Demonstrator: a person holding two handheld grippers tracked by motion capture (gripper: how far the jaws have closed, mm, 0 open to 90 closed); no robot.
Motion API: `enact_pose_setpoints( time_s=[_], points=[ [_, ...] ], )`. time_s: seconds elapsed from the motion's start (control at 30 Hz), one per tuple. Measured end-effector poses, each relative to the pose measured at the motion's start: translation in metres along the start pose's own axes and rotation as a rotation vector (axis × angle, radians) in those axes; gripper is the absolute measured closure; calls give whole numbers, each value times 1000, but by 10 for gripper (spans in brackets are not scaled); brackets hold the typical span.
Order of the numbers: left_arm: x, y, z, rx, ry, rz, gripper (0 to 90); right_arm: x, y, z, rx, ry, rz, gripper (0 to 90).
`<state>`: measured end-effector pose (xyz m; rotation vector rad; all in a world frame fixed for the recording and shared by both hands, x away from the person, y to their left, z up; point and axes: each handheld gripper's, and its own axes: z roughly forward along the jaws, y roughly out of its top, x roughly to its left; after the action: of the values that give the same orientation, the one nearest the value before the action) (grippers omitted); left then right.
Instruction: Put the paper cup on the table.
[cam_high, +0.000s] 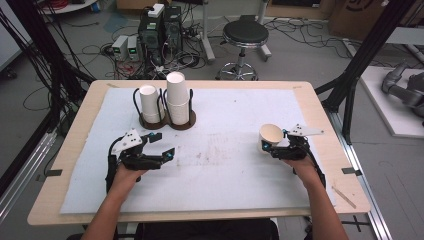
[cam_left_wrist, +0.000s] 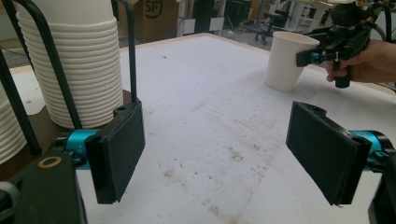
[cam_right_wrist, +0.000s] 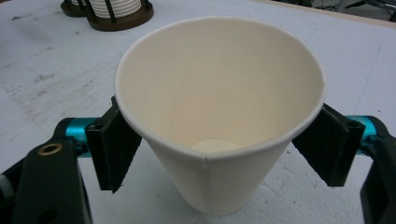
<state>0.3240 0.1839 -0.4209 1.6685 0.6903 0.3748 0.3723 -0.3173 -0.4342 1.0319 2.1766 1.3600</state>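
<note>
A single white paper cup stands upright on the white mat, open side up. My right gripper has a jaw on each side of it. In the right gripper view the cup sits between the two black pads, which flank its wall just under the rim without squeezing it; the right gripper is open. My left gripper rests on the mat's left half, open and empty, pointing toward the middle. In the left gripper view its jaws stand wide apart, with the cup and the right gripper farther off.
Two stacks of white cups stand in a dark wire holder at the mat's back left, just beyond the left gripper; one stack is close to its left jaw. The mat covers most of the wooden table.
</note>
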Motion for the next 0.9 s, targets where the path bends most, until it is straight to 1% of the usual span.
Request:
enact_pose_setpoints(
  time_s=[0.17,0.33,0.43,0.53,0.67,0.73,0.83,0.9],
  points=[
    [1,0,0,-4,2,-4,197,2,-1,-7,0,2,-3,208],
    [2,1,-2,-10,6,-7,197,5,-3,-18,16,-4,-31,208],
    [3,1,-3,-12,5,-15,196,6,-6,-27,28,0,-26,208],
    [4,2,-4,-18,6,-27,196,6,-9,-37,29,0,-18,208],
    [7,2,-5,-17,6,-47,196,7,-13,-52,15,-8,-13,208],
    [9,2,-6,-11,13,-41,195,9,-13,-58,6,-10,-7,208],
    [12,5,-9,-32,26,-47,196,12,-13,-65,-14,-12,-12,208],
    [14,6,-11,-39,32,-51,195,14,-10,-69,-39,-15,-18,208]
  ],
)
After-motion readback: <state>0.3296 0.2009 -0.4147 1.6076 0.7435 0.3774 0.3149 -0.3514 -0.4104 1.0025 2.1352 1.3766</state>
